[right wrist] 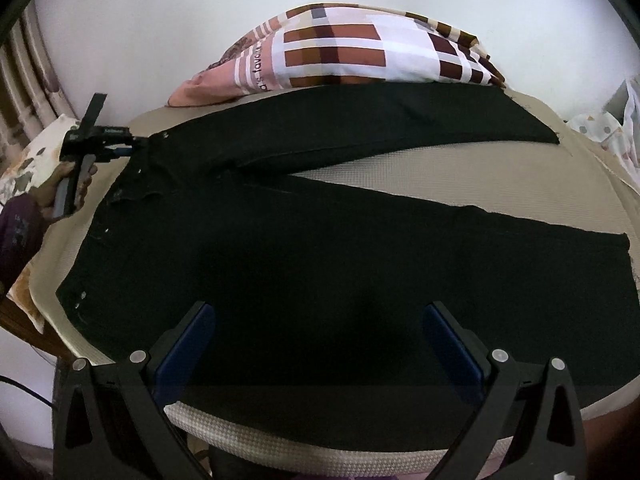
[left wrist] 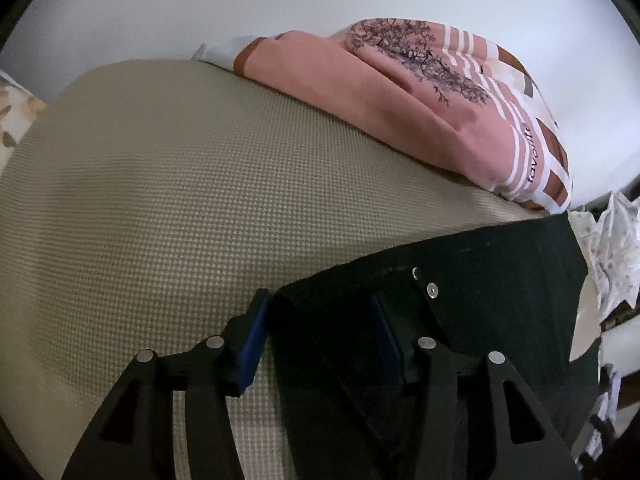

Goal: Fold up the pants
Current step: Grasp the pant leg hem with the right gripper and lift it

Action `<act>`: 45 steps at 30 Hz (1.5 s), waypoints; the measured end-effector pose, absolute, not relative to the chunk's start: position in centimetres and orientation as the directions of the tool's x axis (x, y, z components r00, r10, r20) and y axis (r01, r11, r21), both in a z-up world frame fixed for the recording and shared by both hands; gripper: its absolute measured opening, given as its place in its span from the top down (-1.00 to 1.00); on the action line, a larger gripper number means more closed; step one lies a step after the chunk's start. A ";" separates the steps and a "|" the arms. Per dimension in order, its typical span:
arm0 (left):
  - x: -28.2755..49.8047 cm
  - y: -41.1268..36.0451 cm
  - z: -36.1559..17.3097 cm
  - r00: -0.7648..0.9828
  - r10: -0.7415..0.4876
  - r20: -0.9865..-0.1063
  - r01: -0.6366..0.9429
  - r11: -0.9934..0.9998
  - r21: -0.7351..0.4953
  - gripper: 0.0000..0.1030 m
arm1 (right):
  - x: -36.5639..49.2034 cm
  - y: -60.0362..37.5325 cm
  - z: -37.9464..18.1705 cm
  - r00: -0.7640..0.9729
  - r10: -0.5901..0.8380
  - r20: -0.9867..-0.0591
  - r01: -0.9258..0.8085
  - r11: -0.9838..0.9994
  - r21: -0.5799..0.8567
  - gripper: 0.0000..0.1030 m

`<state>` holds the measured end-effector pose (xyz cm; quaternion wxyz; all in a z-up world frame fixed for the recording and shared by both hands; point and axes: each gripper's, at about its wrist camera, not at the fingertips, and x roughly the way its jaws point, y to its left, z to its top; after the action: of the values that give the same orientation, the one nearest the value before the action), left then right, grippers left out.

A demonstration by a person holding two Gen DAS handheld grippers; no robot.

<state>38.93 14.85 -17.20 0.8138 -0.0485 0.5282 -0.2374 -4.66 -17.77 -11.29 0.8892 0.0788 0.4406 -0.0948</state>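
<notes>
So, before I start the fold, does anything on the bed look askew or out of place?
The black pants lie flat, but the two legs splay apart in a V instead of lying together. The far leg runs against the pink patterned pillow. The left gripper straddles the waistband corner, jaws open. Nothing looks damaged.

You were working in a home, most likely a bedroom. You had a bed (right wrist: 400, 168) under you, its surface covered in a beige, finely textured weave. Against the plain white wall (right wrist: 160, 20) lay a pillow (right wrist: 344, 56) in a pink, brown and white checked case with a printed floral motif and lettering. Another floral-print pillow (right wrist: 36, 152) sat at the bed's corner. Crumpled patterned fabric (left wrist: 612, 248) lay beside the bed, and pale vertical bars (right wrist: 24, 64) stood at the far left edge.
</notes>
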 end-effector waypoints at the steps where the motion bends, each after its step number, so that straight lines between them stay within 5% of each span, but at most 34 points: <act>1: 38.9 14.9 -17.2 0.333 -0.443 -0.833 0.330 0.882 -0.337 0.02 | -4.6 -17.7 -11.4 0.591 -0.099 -0.801 0.235 0.970 0.054 -1.00; 4: 38.3 15.6 -17.1 0.352 -0.469 -0.810 0.264 0.880 -0.394 0.22 | -4.3 -17.4 -11.7 0.580 -0.091 -0.810 0.229 0.972 0.055 -1.00; 6: 37.7 15.6 -16.6 0.378 -0.448 -0.810 0.257 0.892 -0.373 0.64 | -4.1 -17.5 -11.8 0.580 -0.089 -0.810 0.229 0.972 0.057 -1.00; 8: 36.3 15.1 -15.6 0.421 -0.414 -0.807 0.274 0.906 -0.322 0.69 | -4.1 -17.4 -11.6 0.585 -0.090 -0.806 0.229 0.972 0.058 -1.00; 15: 30.0 13.2 -10.3 0.586 -0.400 -0.705 0.367 0.906 -0.209 0.71 | -3.3 -19.6 -9.4 0.643 -0.079 -0.762 0.254 0.961 0.115 -1.00; 24: 18.3 12.4 -6.1 0.670 -0.464 -0.580 0.442 0.877 -0.191 0.71 | 2.7 -29.2 -7.0 0.763 0.209 -0.611 0.260 0.767 0.587 -1.00; 31: 11.5 13.3 -6.7 0.646 -0.501 -0.576 0.408 0.864 -0.294 0.71 | 11.3 -36.3 -9.9 0.749 0.319 -0.581 0.329 0.583 0.743 -1.00; 37: 9.5 13.2 -8.5 0.601 -0.505 -0.619 0.373 0.863 -0.342 0.71 | 16.4 -38.5 -13.2 0.682 0.320 -0.658 0.454 0.520 0.724 -0.97; 38: 9.3 13.2 -8.8 0.597 -0.502 -0.626 0.370 0.864 -0.340 0.70 | 17.0 -38.7 -13.7 0.677 0.331 -0.658 0.451 0.520 0.725 -0.61; 39: 9.3 13.2 -9.1 0.591 -0.501 -0.632 0.367 0.865 -0.343 0.70 | 17.5 -38.6 -14.1 0.665 0.339 -0.665 0.451 0.527 0.720 0.27; 40: 9.1 13.4 -9.2 0.588 -0.500 -0.636 0.363 0.866 -0.345 0.70 | 17.9 -38.5 -14.7 0.630 0.332 -0.702 0.484 0.540 0.689 0.70; 45: 9.1 14.2 -9.1 0.594 -0.484 -0.642 0.344 0.875 -0.341 0.70 | 15.0 -37.7 -14.6 0.681 0.324 -0.657 0.457 0.513 0.727 0.85</act>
<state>9.07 14.25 -9.06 0.8881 -0.0909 0.3855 -0.2332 14.95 -37.71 -14.62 0.7736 0.4918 0.3973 -0.0430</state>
